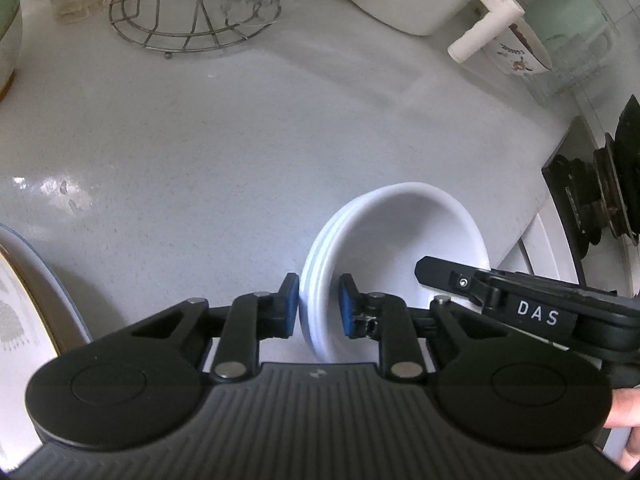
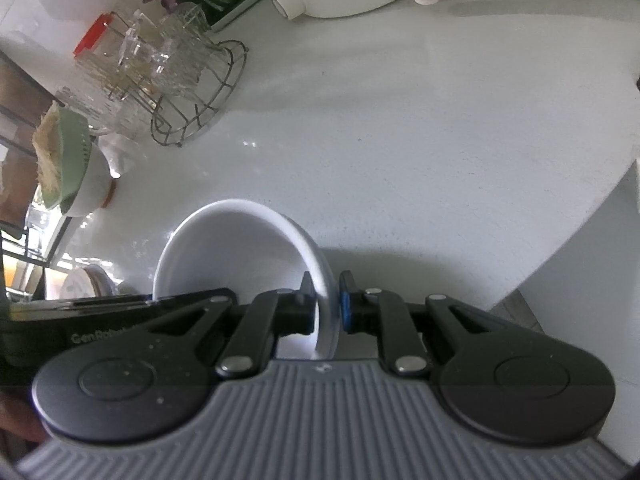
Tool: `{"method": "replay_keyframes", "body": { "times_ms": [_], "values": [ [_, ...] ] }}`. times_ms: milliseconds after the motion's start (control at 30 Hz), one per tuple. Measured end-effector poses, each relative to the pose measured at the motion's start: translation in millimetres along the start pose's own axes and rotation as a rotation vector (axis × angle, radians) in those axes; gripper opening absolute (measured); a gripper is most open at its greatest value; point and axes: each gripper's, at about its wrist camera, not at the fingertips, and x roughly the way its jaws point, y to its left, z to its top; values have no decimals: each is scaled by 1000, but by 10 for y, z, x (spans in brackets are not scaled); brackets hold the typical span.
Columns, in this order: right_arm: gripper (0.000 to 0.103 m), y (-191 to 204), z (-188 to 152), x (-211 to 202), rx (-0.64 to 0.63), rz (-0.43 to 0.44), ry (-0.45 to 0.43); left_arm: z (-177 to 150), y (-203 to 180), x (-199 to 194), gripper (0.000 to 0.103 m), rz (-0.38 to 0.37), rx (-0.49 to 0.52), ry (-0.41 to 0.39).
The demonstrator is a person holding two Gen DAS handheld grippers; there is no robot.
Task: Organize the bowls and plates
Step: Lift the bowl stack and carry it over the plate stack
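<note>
A stack of white bowls (image 1: pixel 400 232) is held above the white counter (image 1: pixel 200 140). My left gripper (image 1: pixel 319 304) is shut on the stack's left rim, with blue pads (image 1: pixel 347 308) on both sides of it. My right gripper (image 2: pixel 325 306) is shut on the opposite rim of the white bowls (image 2: pixel 240 248); in the right wrist view only one rim edge shows. The right gripper's body also shows in the left wrist view (image 1: pixel 520 304), reaching across the bowls. A gold-rimmed patterned plate (image 1: pixel 20 308) lies at the far left.
A wire rack (image 1: pixel 188 20) with glassware stands at the back. A white pot (image 1: pixel 404 0) with a handle and a mug (image 1: pixel 516 52) sit at the back right. A stove burner (image 1: pixel 592 200) is on the right. A green-lidded container (image 2: pixel 72 160) stands left; the counter edge (image 2: pixel 560 248) drops off right.
</note>
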Motion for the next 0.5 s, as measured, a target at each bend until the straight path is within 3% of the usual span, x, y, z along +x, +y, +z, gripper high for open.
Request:
{"method": "replay_keyframes", "body": {
  "times_ms": [500],
  "values": [
    [15,84,-30,-298,-5,9,-40,13,-128,-267,25,-5,22,-11]
  ]
}}
